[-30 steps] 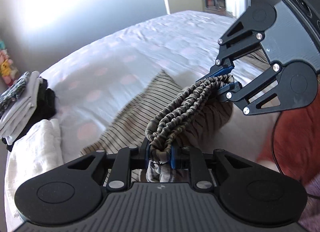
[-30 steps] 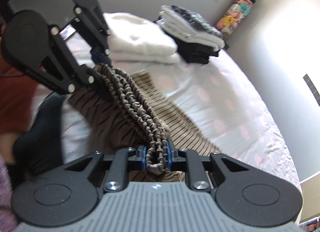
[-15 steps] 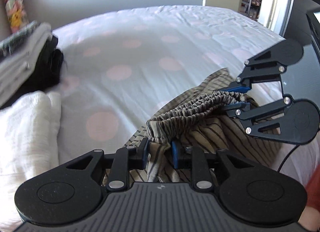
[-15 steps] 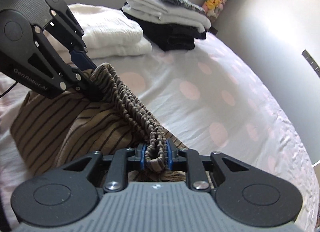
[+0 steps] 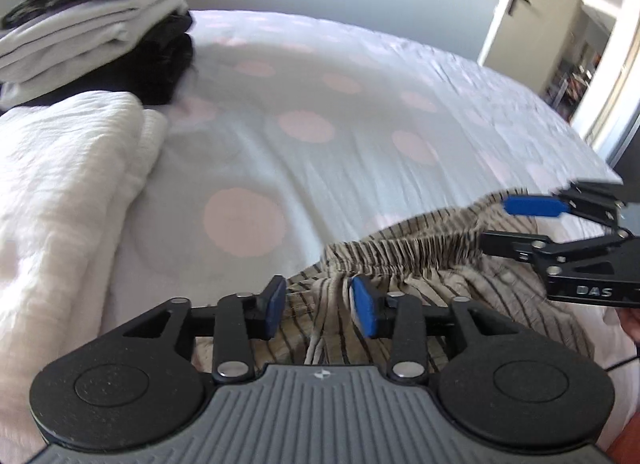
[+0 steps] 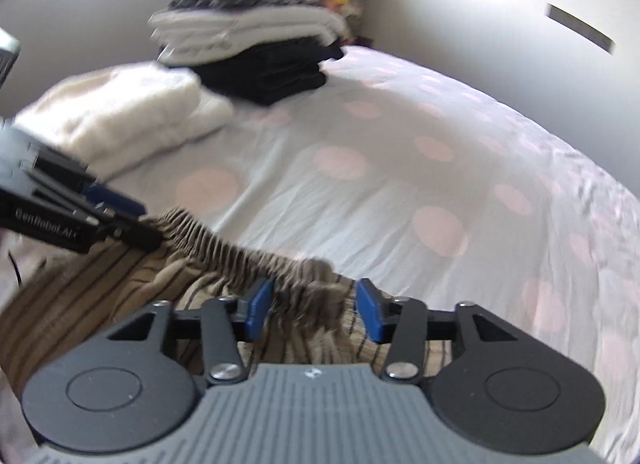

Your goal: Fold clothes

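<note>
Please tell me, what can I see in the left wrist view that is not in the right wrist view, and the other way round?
Only the left wrist view shows the open door and the room behind it.

Only the right wrist view shows the dark strip on the wall.

Both show the striped garment on the dotted bed cover, the white folded pile and the dark-and-white stack. The left gripper and right gripper have just been opening, pads clear of the waistband.
</note>
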{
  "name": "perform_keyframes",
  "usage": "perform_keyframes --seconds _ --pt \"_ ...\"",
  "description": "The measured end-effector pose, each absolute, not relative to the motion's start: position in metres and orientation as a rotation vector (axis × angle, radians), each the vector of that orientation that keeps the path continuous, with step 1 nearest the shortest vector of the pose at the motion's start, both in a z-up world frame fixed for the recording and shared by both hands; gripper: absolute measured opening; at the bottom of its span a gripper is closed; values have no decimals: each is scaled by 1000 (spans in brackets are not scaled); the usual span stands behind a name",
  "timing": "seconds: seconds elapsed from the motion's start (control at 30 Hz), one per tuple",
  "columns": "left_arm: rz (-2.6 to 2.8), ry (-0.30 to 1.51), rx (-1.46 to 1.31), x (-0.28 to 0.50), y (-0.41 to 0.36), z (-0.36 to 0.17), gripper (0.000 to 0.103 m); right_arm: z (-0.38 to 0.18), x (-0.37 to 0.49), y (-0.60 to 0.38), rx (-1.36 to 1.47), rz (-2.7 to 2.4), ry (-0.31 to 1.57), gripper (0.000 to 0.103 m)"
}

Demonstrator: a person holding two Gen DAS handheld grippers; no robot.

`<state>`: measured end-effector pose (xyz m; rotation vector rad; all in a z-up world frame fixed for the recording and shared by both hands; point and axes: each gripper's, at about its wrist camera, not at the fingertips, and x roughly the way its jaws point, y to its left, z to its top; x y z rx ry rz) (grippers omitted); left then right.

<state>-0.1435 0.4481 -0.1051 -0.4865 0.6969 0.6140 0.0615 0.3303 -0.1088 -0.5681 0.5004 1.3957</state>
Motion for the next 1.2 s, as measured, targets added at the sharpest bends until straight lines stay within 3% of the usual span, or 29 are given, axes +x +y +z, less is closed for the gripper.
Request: perform_keyframes --seconds 0.17,0.33,0.43,0.5,0.53,0.57,0.6,0.83,0.9,0.97,1.13,1.2 --pt "631 632 -607 -171 433 -104 66 -102 84 283 -340 1315 654 63" --pt "639 635 -694 -186 418 -116 66 -124 103 250 -180 1214 828 60" --pt "630 659 -690 -187 412 -120 46 -135 108 232 -94 1200 919 53" --pt "630 670 -659 -186 409 -120 19 -141 106 230 -75 1209 956 38" --pt "631 663 -652 -186 409 -119 12 -143 105 230 -71 1213 973 19" --pt "632 655 -647 -187 409 -119 5 -144 104 231 -70 1213 971 7" --pt "642 646 -643 -189 409 -118 4 -142 103 232 -71 1209 955 7" --pt "722 678 -637 -196 416 -127 4 -128 117 249 -50 1158 865 4" --pt "718 678 -650 -196 417 -128 10 -135 118 252 -81 1152 879 4" --pt "709 661 -656 -199 415 -122 12 -139 118 249 -82 1159 888 10" --pt "678 658 -655 -205 398 -108 29 -127 114 221 -35 1194 857 21" --pt "659 668 -648 -207 389 -104 42 -122 111 209 -42 1197 840 29"
